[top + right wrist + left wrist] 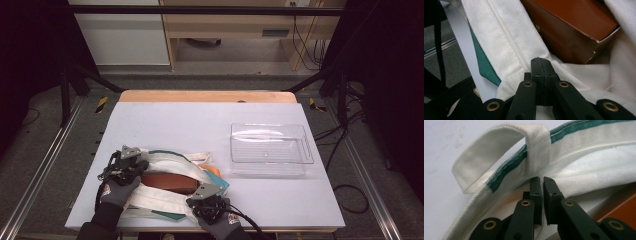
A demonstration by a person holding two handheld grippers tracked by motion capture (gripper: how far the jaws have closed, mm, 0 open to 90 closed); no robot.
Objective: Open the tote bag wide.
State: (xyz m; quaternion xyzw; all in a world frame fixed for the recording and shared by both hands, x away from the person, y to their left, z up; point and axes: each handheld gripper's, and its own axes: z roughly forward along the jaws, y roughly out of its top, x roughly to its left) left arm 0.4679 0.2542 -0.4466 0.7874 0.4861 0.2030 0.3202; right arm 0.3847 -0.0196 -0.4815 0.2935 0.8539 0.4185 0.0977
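A cream canvas bag (pixel 165 192) with green trim lies flat at the near edge of the worktop (pixel 190 125), toward 7 o'clock from its middle. A brown box (pixel 167 182) sits in the bag's mouth, lying lengthwise between the two hands.

The left tongs (pixel 131 162) are at the bag's 10 o'clock corner, in a gloved hand (pixel 119 189). In the left gripper view the left tongs (pixel 541 180) are clenched on the bag's (pixel 586 170) cream rim cloth, just below where a handle loop (pixel 494 157) is sewn on; a thin slit shows between the pads, with the fabric pinched at their tips. The green trim (pixel 506 171) runs past at 10 o'clock of the tips.

The right tongs (pixel 202 192) are at the bag's 5 o'clock side, close to the near worktop edge. In the right gripper view the right tongs (pixel 541 61) are clenched tight on the bag's (pixel 506 37) hem, pads pressed together over the cloth. The box (pixel 574 27) lies at 1 o'clock of the tips, one corner open.

A clear tray (pixel 270 147) stands well apart, at 3 o'clock on the worktop. Something orange (pixel 210 170) peeks out by the bag, toward the tray.
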